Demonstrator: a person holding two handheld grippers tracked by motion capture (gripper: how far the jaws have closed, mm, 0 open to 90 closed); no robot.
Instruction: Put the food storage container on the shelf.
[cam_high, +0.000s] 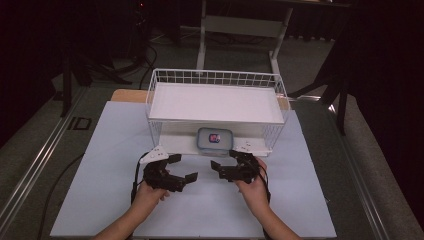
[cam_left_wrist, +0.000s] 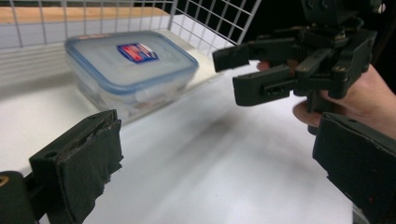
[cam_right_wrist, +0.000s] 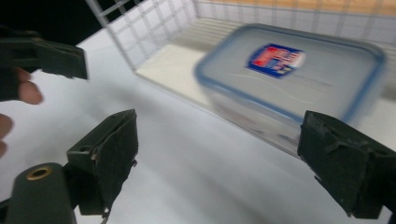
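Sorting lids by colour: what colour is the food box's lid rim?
Blue, around a clear lid; clearest in the left gripper view.
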